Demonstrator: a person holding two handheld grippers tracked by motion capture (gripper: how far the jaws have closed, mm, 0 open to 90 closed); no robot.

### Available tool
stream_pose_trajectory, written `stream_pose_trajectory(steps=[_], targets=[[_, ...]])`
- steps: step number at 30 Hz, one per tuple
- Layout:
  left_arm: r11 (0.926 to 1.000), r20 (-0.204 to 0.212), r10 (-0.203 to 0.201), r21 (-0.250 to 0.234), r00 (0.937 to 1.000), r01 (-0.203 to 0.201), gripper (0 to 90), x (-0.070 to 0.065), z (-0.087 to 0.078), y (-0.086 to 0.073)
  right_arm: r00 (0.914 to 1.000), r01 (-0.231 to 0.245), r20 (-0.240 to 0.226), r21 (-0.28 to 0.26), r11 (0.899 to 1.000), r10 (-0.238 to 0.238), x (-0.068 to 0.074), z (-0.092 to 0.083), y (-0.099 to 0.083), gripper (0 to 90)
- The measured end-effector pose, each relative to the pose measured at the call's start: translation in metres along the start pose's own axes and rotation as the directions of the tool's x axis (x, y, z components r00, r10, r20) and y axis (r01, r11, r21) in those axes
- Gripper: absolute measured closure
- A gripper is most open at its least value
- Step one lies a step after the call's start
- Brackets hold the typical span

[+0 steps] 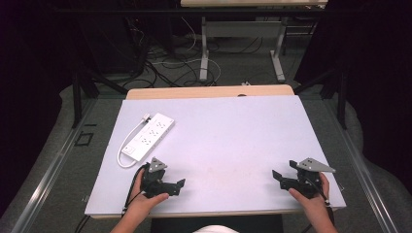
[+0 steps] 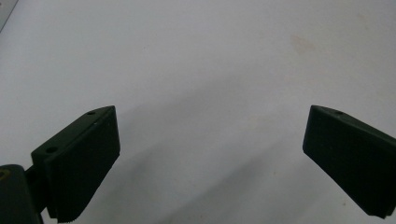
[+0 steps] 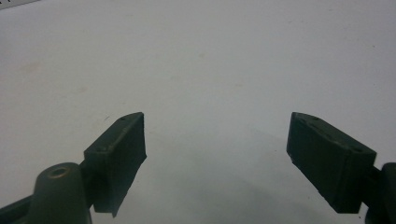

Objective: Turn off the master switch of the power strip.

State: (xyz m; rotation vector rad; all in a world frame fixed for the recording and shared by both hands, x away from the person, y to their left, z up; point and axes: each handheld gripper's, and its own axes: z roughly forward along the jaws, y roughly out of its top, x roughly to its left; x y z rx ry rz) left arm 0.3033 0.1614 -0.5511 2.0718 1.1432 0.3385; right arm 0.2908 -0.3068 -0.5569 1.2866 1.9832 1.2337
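Note:
A white power strip (image 1: 148, 135) with its coiled white cord lies on the white table top (image 1: 228, 136) at the left. My left gripper (image 1: 180, 186) rests near the front edge on the left, held in a hand, its jaws pointing right toward the table's middle. In the left gripper view the left gripper (image 2: 212, 140) stands wide open over bare white surface. My right gripper (image 1: 278, 177) sits near the front right, jaws pointing left. In the right gripper view the right gripper (image 3: 215, 140) is also wide open with nothing between its fingers.
The white top lies on a wooden table (image 1: 209, 91). Beyond it are grey floor, loose cables (image 1: 165, 63) and the legs of another table (image 1: 204, 53). Dark curtains close in both sides.

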Motion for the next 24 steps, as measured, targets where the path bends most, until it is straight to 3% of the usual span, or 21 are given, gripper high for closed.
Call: stream_pose_trajectory(steps=[14,24], targets=[[1.0,-0.007,0.001,0.001,1.0,-0.001,4.2,0.0022,0.0007,-0.0008,0.9999,0.008,-0.011,0.007,1.0,-0.008,-0.0003,0.0006,0.0005,19.0],[0.9996,-0.012,-0.028,-0.006,0.9995,0.028,4.3,0.0064,-0.0018,-0.0004,1.0,-0.004,-0.001,0.002,1.0,0.004,-0.002,0.0007,0.0002,18.9]])
